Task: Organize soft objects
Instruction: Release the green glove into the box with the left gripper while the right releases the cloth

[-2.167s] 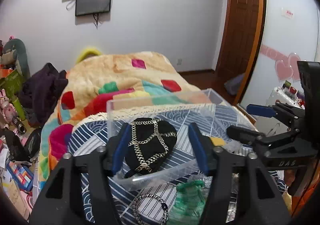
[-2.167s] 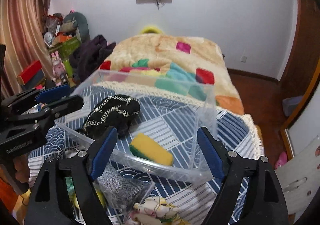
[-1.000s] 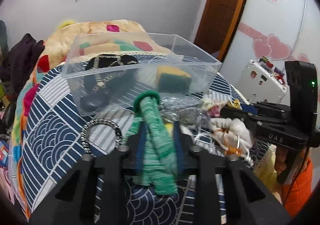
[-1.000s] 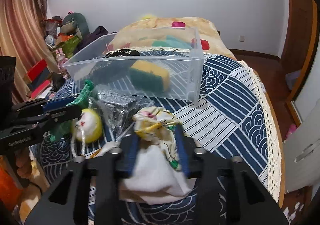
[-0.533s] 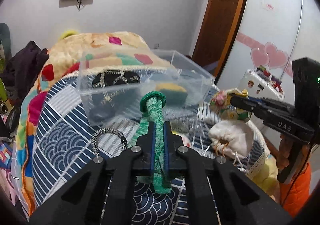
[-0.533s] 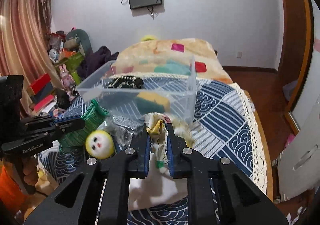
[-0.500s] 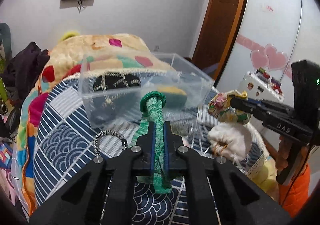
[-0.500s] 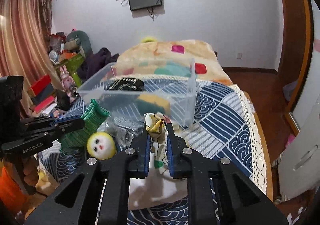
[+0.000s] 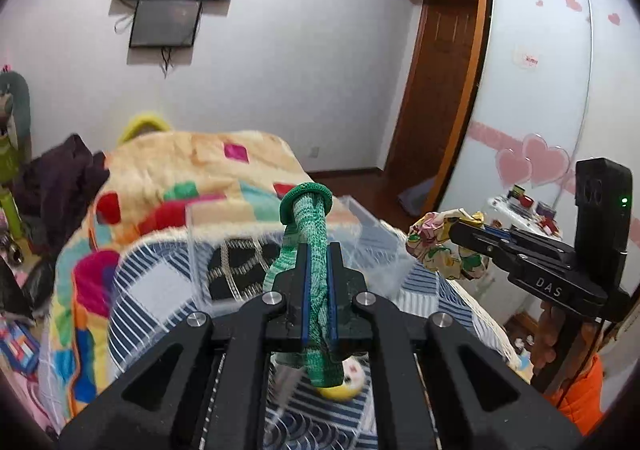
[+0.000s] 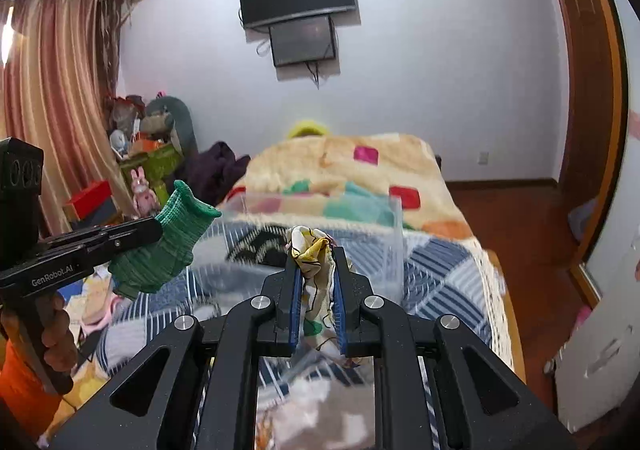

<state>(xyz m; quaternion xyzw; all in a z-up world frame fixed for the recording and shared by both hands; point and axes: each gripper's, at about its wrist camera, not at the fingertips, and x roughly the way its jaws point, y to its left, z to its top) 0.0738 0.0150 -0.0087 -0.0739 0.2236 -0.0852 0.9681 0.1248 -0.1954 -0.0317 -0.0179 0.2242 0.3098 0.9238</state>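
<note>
My left gripper (image 9: pixel 316 254) is shut on a green knitted sock (image 9: pixel 310 234), which sticks up past the blue pads and hangs below them. The same sock (image 10: pixel 170 246) shows at left in the right wrist view, held in the air. My right gripper (image 10: pixel 315 262) is shut on a floral cloth pouch (image 10: pixel 310 250); its bunched top (image 9: pixel 444 246) shows at right in the left wrist view. Beyond both stands a clear plastic bin (image 10: pixel 394 246) on the blue patterned cloth, with a black chain-trimmed piece (image 9: pixel 236 270) inside.
A yellow ball toy with a face (image 9: pixel 344 386) lies on the blue cloth (image 10: pixel 444 270) below the sock. Behind the bin is a bed with a patchwork blanket (image 9: pixel 192 166). Clutter and plush toys (image 10: pixel 160 130) line the left; a wooden door (image 9: pixel 436 90) stands at right.
Both grippers closed on their items and lifted them off the cloth; the sock and the pouch now hang in the air, level with the bin's rim.
</note>
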